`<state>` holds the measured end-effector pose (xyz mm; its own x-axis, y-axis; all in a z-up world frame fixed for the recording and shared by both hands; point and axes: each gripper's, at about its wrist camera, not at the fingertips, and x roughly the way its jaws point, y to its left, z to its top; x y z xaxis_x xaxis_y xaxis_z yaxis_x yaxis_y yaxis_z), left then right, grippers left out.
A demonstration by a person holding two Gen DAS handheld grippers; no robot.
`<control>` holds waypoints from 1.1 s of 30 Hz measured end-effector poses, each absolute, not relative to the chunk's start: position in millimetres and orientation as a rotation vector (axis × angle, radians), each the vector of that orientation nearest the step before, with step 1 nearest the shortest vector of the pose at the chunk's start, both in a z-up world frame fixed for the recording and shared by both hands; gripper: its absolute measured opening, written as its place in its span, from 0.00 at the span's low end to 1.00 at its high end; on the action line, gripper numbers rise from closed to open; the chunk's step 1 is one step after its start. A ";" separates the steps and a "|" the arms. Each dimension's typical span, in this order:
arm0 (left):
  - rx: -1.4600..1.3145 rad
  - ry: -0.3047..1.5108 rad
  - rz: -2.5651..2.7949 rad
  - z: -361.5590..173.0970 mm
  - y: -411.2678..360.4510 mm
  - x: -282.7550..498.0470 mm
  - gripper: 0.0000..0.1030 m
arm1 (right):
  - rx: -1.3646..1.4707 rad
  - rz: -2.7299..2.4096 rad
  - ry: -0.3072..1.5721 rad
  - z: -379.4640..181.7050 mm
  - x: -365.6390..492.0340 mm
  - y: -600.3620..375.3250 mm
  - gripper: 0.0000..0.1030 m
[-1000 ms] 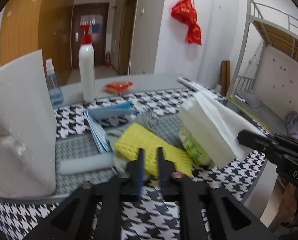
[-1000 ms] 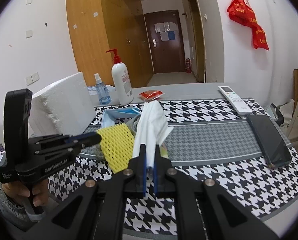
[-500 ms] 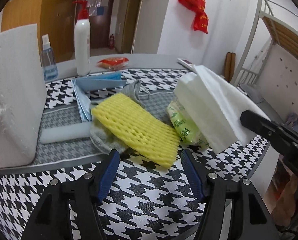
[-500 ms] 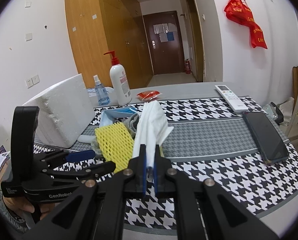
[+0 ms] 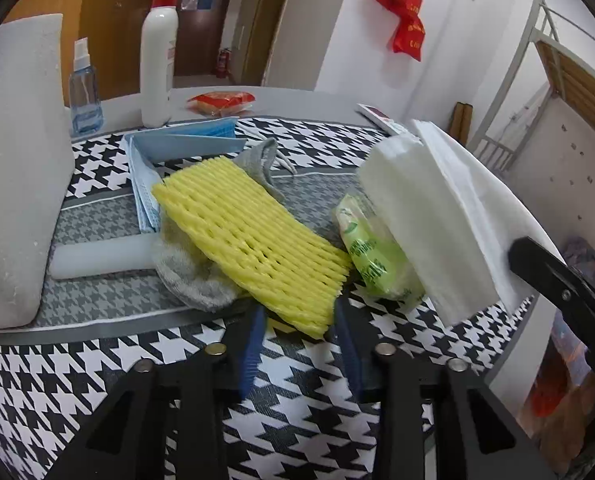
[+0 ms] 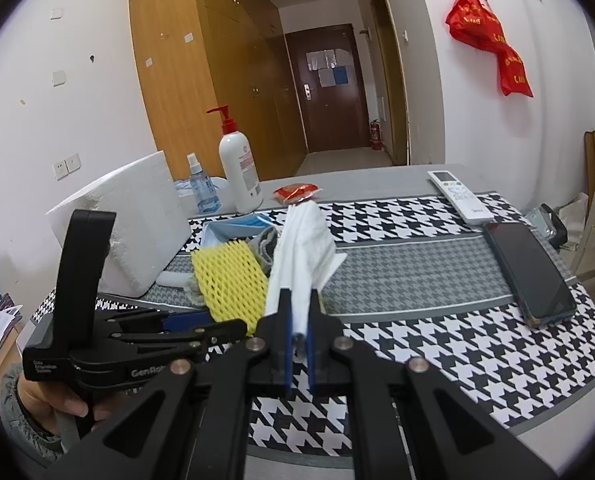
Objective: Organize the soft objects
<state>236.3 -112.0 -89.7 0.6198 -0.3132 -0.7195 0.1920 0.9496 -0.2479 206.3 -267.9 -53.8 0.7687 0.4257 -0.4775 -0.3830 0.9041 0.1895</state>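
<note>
Left claw [image 5: 297, 316] is closing its 2 blue pads around the near end of the yellow foam net [image 5: 249, 240]; whether they press it yet is unclear. That net lies on a grey sock [image 5: 193, 272] on the houndstooth worktop [image 5: 297, 420]. Right claw [image 6: 297, 300] is clamped on a white tissue [image 6: 303, 240], held up to the right.

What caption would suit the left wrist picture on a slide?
Left hand-held gripper closing around the near end of a yellow foam net lying over a grey sock.
</note>
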 end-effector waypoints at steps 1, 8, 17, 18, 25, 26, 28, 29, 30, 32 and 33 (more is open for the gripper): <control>-0.154 0.848 -0.291 -89.6 -111.5 237.2 0.27 | 0.083 0.439 0.537 -53.8 206.3 -268.0 0.08; -0.166 0.812 -0.322 -85.8 -110.0 238.0 0.12 | 0.083 0.434 0.540 -54.4 206.3 -268.5 0.08; -0.098 0.682 -0.310 -63.7 -106.7 210.5 0.10 | 0.076 0.431 0.520 -47.7 199.0 -266.9 0.08; -0.092 0.669 -0.308 -61.2 -105.1 208.3 0.10 | 0.074 0.429 0.516 -46.2 197.7 -266.7 0.08; -0.043 0.581 -0.290 -45.8 -101.7 186.1 0.10 | 0.058 0.434 0.486 -35.4 186.8 -260.6 0.08; -0.040 0.573 -0.287 -43.7 -99.6 186.8 0.10 | 0.056 0.434 0.482 -33.7 185.2 -259.3 0.08; -0.036 0.554 -0.278 -39.0 -95.7 180.7 0.10 | 0.055 0.436 0.475 -30.7 181.9 -256.8 0.08; -0.033 0.547 -0.274 -38.0 -92.2 180.1 0.10 | 0.053 0.437 0.471 -29.2 180.2 -255.4 0.08; -0.031 0.539 -0.270 -36.3 -91.2 174.9 0.10 | 0.051 0.437 0.467 -27.6 177.9 -253.7 0.08; -0.026 0.523 -0.266 -32.0 -85.9 168.2 0.10 | 0.046 0.437 0.462 -25.0 173.9 -250.7 0.08; -0.021 0.515 -0.261 -30.0 -84.1 164.6 0.10 | 0.045 0.437 0.459 -23.6 172.0 -249.0 0.08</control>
<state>164.6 -84.1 -30.0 0.8381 -0.2515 -0.4840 0.2412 0.9668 -0.0847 172.0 -249.0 -23.6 0.8061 0.4180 -0.4189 -0.3979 0.9068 0.1392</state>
